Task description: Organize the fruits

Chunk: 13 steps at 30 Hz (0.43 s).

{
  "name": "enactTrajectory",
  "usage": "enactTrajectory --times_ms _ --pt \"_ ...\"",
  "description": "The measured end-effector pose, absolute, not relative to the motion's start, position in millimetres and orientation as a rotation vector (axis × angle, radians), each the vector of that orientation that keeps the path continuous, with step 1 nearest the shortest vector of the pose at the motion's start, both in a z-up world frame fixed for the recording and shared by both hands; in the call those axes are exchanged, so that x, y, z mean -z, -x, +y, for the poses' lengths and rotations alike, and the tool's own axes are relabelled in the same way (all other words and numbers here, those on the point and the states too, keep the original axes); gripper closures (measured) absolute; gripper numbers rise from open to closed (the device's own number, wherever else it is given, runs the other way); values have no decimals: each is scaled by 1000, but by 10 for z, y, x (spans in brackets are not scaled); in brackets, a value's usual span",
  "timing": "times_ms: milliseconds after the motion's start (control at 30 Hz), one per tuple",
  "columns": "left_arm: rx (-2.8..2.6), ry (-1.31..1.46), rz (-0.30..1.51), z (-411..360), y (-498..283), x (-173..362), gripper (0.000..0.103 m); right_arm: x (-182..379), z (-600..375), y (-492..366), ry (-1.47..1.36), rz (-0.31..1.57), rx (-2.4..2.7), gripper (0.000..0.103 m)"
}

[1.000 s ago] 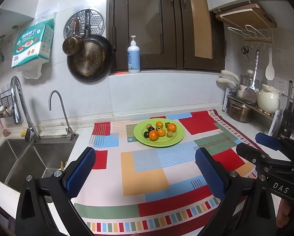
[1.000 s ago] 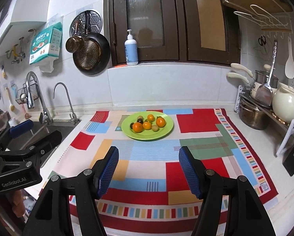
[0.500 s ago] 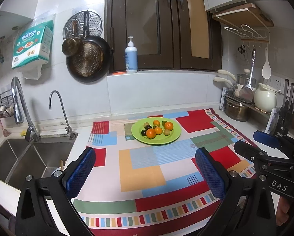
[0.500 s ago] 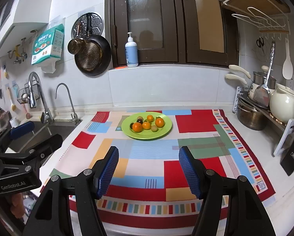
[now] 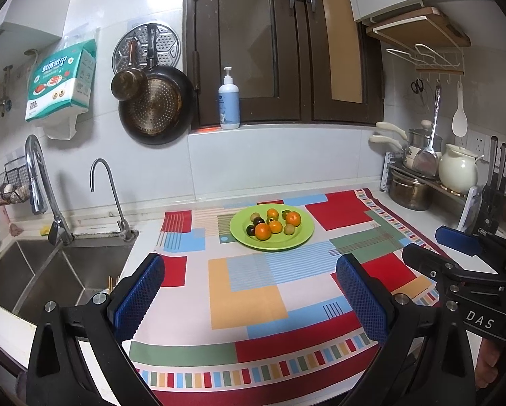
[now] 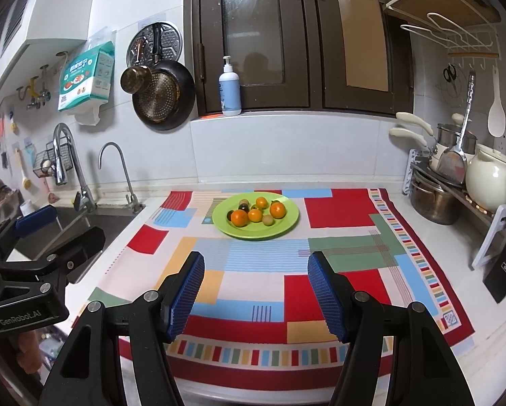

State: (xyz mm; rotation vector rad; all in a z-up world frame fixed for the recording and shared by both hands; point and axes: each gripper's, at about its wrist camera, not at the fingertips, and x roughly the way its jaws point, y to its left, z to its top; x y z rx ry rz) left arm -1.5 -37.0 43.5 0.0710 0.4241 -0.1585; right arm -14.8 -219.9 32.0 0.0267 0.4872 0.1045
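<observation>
Patchwork cloth (image 5: 253,304) covers the counter (sink (image 5: 43,277) leftward); both claws (image 5: 249,291) (image 6: 254,291) gape, released.

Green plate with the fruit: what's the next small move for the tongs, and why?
Probably ease the right tongs forward and down toward the green plate, aiming at the nearest orange fruit. Both tongs stand open and empty over the patterned cloth, short of the plate, and all the fruit lies bunched on it. The left tongs look no nearer, so either could lead.
</observation>
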Motion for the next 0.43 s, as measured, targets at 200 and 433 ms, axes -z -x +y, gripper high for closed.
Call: enactTrajectory --times_ms 200,433 --pt "146 -76 422 -366 24 -443 0 -322 -2199 147 -27 487 -107 38" --pt "143 -74 429 -354 1 -451 0 -317 -2193 140 -27 490 -106 38"
